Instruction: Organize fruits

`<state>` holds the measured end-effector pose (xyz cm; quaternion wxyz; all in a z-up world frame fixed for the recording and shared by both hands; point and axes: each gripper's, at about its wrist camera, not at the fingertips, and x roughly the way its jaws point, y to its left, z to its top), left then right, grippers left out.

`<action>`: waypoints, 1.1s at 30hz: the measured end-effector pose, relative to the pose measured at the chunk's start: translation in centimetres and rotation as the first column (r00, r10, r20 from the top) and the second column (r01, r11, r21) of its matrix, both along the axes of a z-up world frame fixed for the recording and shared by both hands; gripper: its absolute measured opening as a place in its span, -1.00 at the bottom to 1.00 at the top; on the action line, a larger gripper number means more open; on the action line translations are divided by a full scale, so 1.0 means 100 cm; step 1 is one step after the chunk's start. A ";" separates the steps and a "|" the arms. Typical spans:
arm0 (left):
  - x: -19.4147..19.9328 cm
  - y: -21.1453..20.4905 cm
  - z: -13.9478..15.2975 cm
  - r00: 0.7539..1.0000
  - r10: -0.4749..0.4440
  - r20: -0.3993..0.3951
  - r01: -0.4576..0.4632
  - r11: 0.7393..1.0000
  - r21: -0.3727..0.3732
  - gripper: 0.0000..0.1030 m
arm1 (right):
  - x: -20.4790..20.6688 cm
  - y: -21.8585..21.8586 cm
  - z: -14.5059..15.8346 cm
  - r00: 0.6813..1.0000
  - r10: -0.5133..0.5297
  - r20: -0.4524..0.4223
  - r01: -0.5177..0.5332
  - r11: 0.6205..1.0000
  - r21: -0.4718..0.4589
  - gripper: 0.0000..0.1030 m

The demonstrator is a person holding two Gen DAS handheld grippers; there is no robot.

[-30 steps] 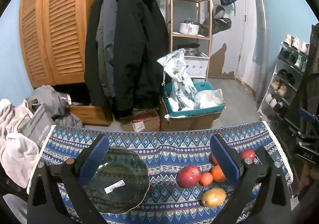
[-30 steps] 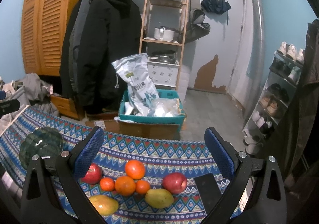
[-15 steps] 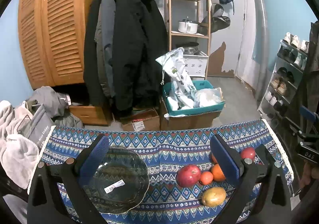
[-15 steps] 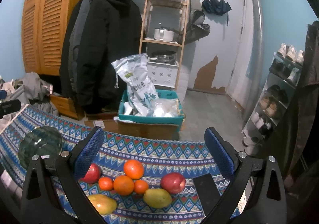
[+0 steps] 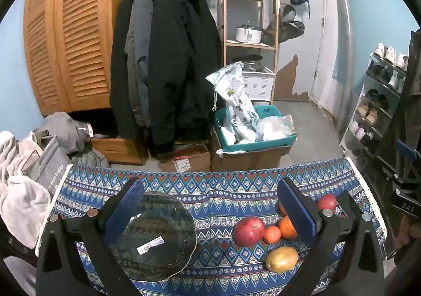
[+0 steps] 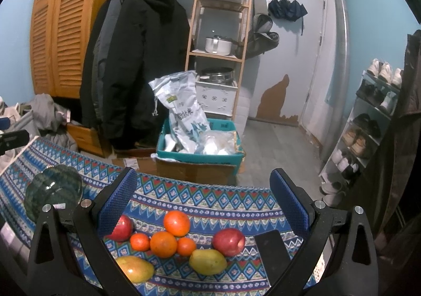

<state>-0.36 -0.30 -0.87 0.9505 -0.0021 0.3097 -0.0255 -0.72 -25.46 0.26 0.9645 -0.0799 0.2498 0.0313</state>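
The left gripper (image 5: 209, 206) hangs with its blue-padded fingers (image 5: 123, 206) spread wide and nothing between them, above a dark green glass plate (image 5: 158, 238) with a scalloped rim that lies empty on the patterned tablecloth (image 5: 218, 190), a white barcode sticker (image 5: 150, 245) on its face. The right gripper (image 6: 204, 202) is likewise splayed and empty, poised over the fruit, which lies loose on the cloth to the right of the plate and well apart from it. Nearest the plate is a red apple (image 6: 121, 229), half hidden behind the right gripper's left finger. Farther from the plate sit a small tangerine (image 6: 140, 241), a large orange (image 6: 163, 244) touching it, another small tangerine (image 6: 186, 246), and a second large orange (image 6: 176, 223) behind them. A yellow-red mango (image 6: 134, 268) lies at the front edge, a greener mango (image 6: 208, 261) farther over, and a second red apple (image 6: 228, 241) just behind that one. Farthest from the plate lies a black phone (image 6: 271, 252), flat on the cloth beside the second apple. Beyond the plate's side of the table stand hanging dark coats (image 5: 163, 64) and a teal crate (image 5: 252, 135) of bags on cardboard boxes.
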 end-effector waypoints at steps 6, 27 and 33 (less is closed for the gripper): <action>0.000 0.000 0.000 1.000 0.001 -0.002 -0.001 1.000 -0.002 0.99 | -0.001 0.002 0.000 1.000 0.001 0.000 -0.001 1.000 -0.001 0.93; 0.004 -0.007 -0.003 1.000 -0.014 -0.011 0.014 1.000 -0.013 0.99 | -0.004 -0.003 0.003 1.000 -0.015 0.017 0.016 1.000 -0.005 0.93; 0.005 -0.011 -0.001 1.000 -0.022 -0.012 0.022 1.000 -0.012 0.99 | -0.004 -0.008 0.005 1.000 -0.022 0.015 0.022 1.000 0.011 0.93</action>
